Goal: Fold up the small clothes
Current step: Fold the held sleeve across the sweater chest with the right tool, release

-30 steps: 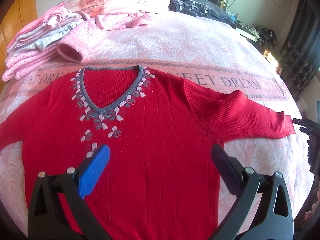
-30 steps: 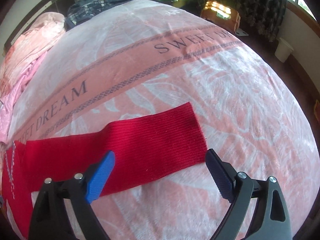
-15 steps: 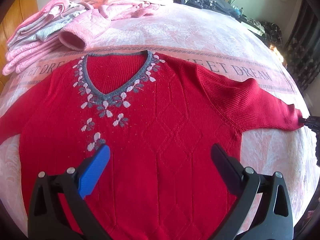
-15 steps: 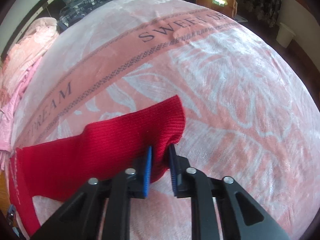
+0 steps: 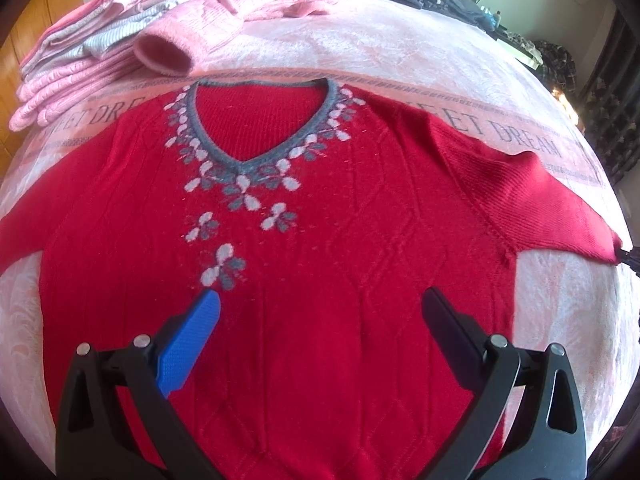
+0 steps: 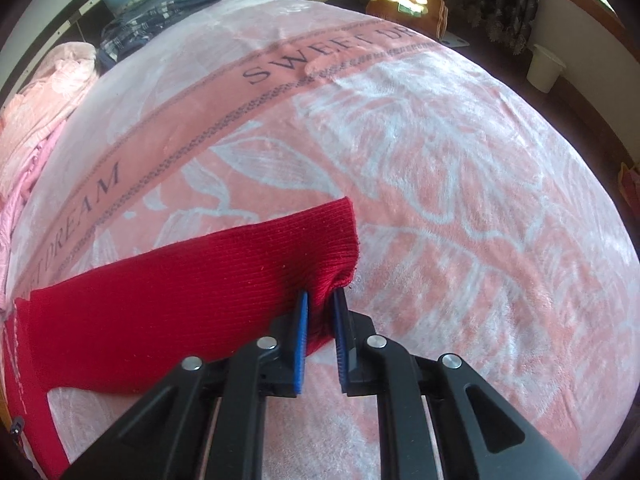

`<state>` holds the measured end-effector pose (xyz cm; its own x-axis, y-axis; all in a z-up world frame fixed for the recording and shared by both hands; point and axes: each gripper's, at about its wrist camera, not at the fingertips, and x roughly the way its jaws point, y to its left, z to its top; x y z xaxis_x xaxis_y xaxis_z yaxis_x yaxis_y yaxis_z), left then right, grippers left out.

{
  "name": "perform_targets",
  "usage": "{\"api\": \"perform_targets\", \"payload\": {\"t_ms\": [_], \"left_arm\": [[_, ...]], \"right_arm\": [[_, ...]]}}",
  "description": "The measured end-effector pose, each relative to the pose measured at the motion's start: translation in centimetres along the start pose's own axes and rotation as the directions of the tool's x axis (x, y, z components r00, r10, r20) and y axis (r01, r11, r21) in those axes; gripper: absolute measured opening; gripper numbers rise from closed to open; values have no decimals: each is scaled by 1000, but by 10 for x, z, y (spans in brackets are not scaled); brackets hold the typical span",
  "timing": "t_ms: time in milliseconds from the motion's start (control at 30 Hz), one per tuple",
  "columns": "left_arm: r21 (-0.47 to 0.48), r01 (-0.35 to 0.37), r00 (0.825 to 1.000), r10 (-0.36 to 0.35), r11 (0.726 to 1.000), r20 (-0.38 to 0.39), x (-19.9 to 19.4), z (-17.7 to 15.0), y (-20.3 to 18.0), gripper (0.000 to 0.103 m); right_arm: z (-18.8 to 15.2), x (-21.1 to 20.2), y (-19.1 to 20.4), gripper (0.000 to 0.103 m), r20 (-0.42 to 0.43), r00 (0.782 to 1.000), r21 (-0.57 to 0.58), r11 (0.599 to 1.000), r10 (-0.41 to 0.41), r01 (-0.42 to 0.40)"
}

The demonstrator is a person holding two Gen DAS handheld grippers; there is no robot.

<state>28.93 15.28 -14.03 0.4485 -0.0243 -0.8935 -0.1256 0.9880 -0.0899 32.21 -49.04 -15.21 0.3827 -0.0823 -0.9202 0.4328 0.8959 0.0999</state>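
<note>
A red knit sweater [image 5: 340, 240] with a grey V-neck and white and grey flowers lies face up and spread flat on the pink blanket [image 5: 360, 52]. Over its lower front hovers my left gripper [image 5: 320, 300], jaws wide apart with nothing between them. The sweater's right sleeve [image 6: 192, 292] stretches across the blanket in the right wrist view. My right gripper [image 6: 320, 300] is shut on the lower corner of that sleeve's cuff, which bunches between the blue pads. At the far right edge of the left wrist view the sleeve tip [image 5: 608, 248] meets the right gripper's dark tips.
A stack of folded pink and grey clothes [image 5: 92, 52] and a loose pink sweater [image 5: 188, 36] lie beyond the neckline. Dark clothes [image 6: 168, 4] sit at the bed's far end. The blanket edge drops off to the right, with a white bin [image 6: 544, 68] on the floor.
My right gripper shut on the sleeve cuff and has lifted it slightly. My left gripper moved forward over the sweater body, staying open.
</note>
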Motion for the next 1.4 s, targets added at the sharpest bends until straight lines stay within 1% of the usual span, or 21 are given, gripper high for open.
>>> {"api": "perform_targets", "payload": {"t_ms": [67,133,200,267,367,500,667,733,800,867,900,933,1067,1100,1133,1167,1233,1267,1300,1367,1400], "left_arm": [[-15,-1,1000,1,1000,-5,2,0,9,100],[-25,-7,1000,7,1000,0,2,2,18,100],[-27,-17,1000,17,999,7,1,3,24,100],[-31,-25,1000,25,999,14,-1,5,32,100],[-33,-34,999,35,999,24,-4,8,43,100],[-41,-44,998,45,998,38,-8,11,59,100],[-55,-47,998,49,997,35,-10,10,81,100],[-63,-44,998,46,997,36,-10,9,88,100],[-72,-40,998,42,997,35,-11,9,95,100],[-78,-34,999,37,996,36,-12,8,101,100],[-78,-33,999,36,996,39,-14,7,104,100],[-76,-35,998,38,996,40,-15,7,105,100],[-68,-37,998,40,997,42,-17,7,112,100],[-66,-37,998,40,997,40,-17,7,114,100],[-64,-38,998,41,997,37,-16,7,114,100],[-61,-38,999,40,997,34,-16,7,115,100],[-58,-27,999,28,998,27,-14,7,114,100],[-56,-16,1000,17,998,26,-14,8,112,100],[-49,-2,1000,3,999,25,-13,10,107,100],[-31,15,1000,-14,999,27,-11,15,92,100],[-17,38,999,-38,999,25,-9,20,79,100]], "right_arm": [[0,-9,11,11,33,999,-23,1000,-19,20],[-3,-26,25,11,88,996,-49,999,3,2],[-6,-43,45,11,129,989,-82,995,75,-65],[-11,-59,76,11,160,974,-146,980,161,-138],[-23,-73,134,11,154,955,-255,944,255,-211],[-43,-77,208,11,94,925,-355,880,369,-315],[-86,-88,304,11,-6,867,-446,775,498,-448],[-106,-94,343,11,-54,833,-470,722,551,-508],[-126,-99,380,11,-95,807,-495,675,584,-547],[-143,-103,418,11,-141,770,-511,621,623,-595],[-150,-104,434,11,-160,756,-511,602,635,-614],[-158,-104,452,10,-177,750,-516,588,638,-623],[-179,-88,495,9,-244,747,-523,565,619,-638],[-185,-83,504,9,-252,760,-531,571,599,-626],[-188,-75,504,9,-248,776,-540,583,580,-608],[-190,-70,504,9,-248,782,-535,592,572,-602],[-188,-63,489,11,-251,771,-490,609,586,-623],[-184,-62,476,14,-234,777,-477,627,584,-615],[-181,-64,461,20,-203,796,-473,655,570,-590],[-175,-69,431,24,-142,836,-472,706,531,-528],[-174,-72,411,29,-99,864,-465,745,493,-478]]}}
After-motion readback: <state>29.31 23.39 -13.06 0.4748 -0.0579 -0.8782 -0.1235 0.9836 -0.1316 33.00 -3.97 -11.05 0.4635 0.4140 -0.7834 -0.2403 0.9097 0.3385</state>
